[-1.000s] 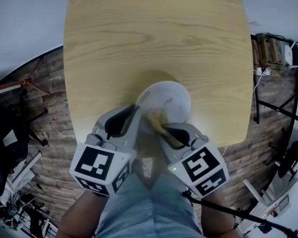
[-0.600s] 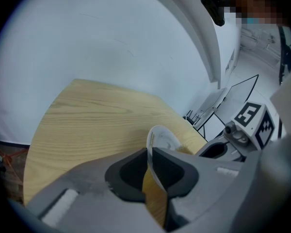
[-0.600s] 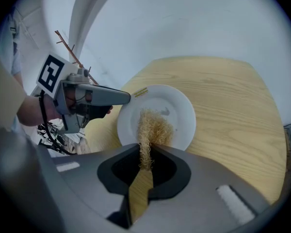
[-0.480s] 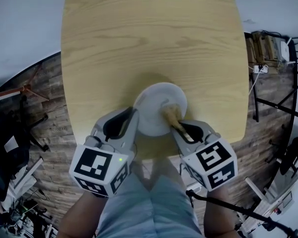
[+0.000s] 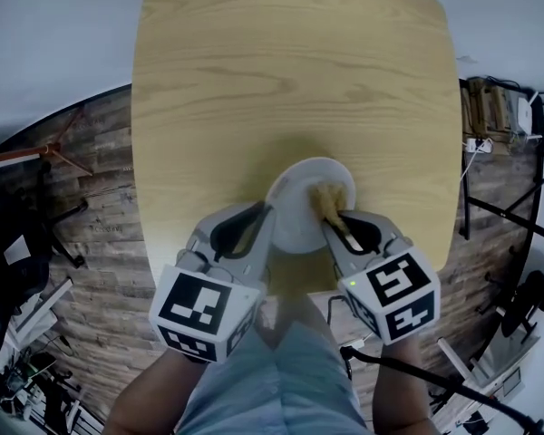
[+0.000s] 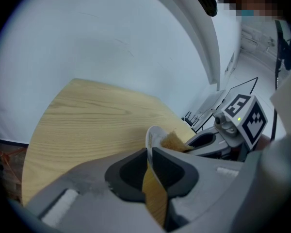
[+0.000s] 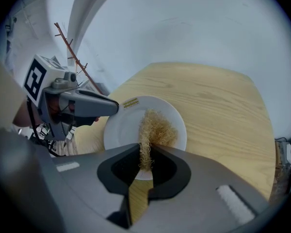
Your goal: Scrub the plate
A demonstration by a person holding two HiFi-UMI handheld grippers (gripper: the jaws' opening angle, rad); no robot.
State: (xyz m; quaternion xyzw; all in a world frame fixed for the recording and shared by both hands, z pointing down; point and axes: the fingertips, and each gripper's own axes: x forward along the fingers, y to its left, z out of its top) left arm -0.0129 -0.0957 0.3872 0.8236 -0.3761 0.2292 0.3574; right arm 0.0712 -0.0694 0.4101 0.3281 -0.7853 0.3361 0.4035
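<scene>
Pinching plate (image 5: pixel 297 216) rim: left hand-held gripper (image 5: pixel 270 210), closed; right hand-held gripper (image 5: pixel 333 221) clamps scrubber (image 5: pixel 325 198) resting on plate.

You can read no words or numbers here. A small gold mark (image 7: pixel 130 102) on the rim of the plate (image 7: pixel 117 130) is too small to read. The left cube (image 5: pixel 204 311) and right cube (image 5: pixel 394 294) show only black-and-white squares.

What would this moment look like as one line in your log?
left claw: shut on plate rim | right claw: shut on scrubber | scrubber: touching plate's face | surface: wooden table
</scene>
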